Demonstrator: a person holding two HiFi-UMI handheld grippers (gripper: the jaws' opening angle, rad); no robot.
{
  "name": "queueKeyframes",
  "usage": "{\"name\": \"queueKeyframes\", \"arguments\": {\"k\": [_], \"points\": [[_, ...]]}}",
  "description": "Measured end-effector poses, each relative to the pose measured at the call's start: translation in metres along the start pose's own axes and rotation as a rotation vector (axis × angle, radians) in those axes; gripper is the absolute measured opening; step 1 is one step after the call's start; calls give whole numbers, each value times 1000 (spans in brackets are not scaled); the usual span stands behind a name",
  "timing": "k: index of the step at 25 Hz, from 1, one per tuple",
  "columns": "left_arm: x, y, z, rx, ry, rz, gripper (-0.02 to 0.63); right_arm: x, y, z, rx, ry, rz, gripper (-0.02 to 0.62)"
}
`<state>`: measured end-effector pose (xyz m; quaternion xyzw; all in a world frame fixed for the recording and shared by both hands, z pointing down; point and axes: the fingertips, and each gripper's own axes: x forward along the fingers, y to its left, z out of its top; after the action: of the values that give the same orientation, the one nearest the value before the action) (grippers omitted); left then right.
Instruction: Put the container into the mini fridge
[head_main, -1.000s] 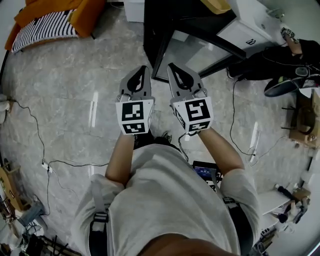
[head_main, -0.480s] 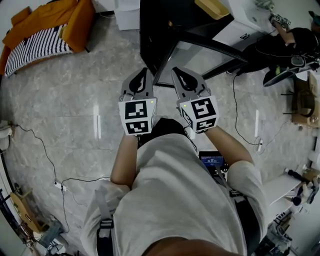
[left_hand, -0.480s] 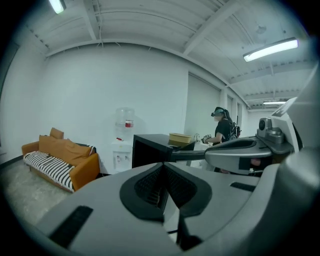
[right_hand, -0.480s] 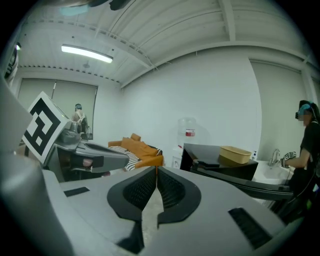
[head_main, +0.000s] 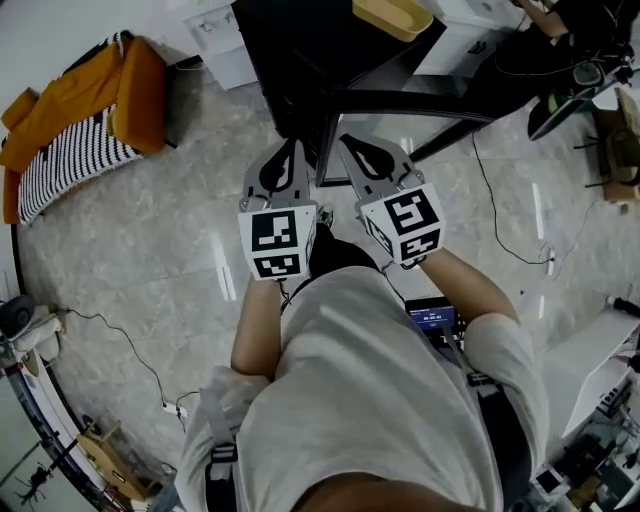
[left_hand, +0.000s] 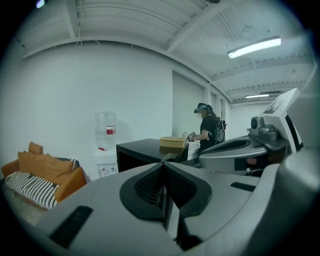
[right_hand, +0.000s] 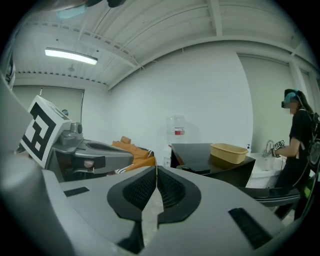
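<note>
Over the marble floor (head_main: 150, 250), left tool (head_main: 290, 146) and right tool (head_main: 346, 141) are clenched empty.

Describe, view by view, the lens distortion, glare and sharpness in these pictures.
Head view: fisheye curves the floor, with bright streaks of glare on it. Left gripper view: dark round vignette; the shut left gripper looms soft, ceiling light blown out. Right gripper view: same vignette; the container is sharp.

Both arms were stretched out front, left tool (head_main: 284, 160) and right tool (head_main: 362, 155) side by side, jaws closed, both empty.
</note>
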<state>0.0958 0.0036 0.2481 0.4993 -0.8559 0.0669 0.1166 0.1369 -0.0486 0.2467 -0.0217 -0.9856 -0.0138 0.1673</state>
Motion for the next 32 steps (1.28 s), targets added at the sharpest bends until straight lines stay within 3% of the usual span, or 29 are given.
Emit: {"name": "queueKeyframes", "arguments": {"k": [6,11,17,22,26,29,32], "points": [[76,21,39,22,-35,-75,12,34,-62,24,63,-21,-63,40],[133,17,57,99,-12,-170,12,51,-107,29,115,-16,-118,40],[171,2,72,124,0,-219,12,54,-140,29,149,29,-84,40],[198,2,69,129,49,-255,12,60,-154,38,51,37,-79,40],[215,1,75,136,72,-324,12,55,-172,35,70,43,-123,40],[228,-4,82,193,75,-345,12,51,-187,31,102,50,-157,40],[237,-11,84,254,81,-421,12,53,-197,26,111,70,-189,40]]}}
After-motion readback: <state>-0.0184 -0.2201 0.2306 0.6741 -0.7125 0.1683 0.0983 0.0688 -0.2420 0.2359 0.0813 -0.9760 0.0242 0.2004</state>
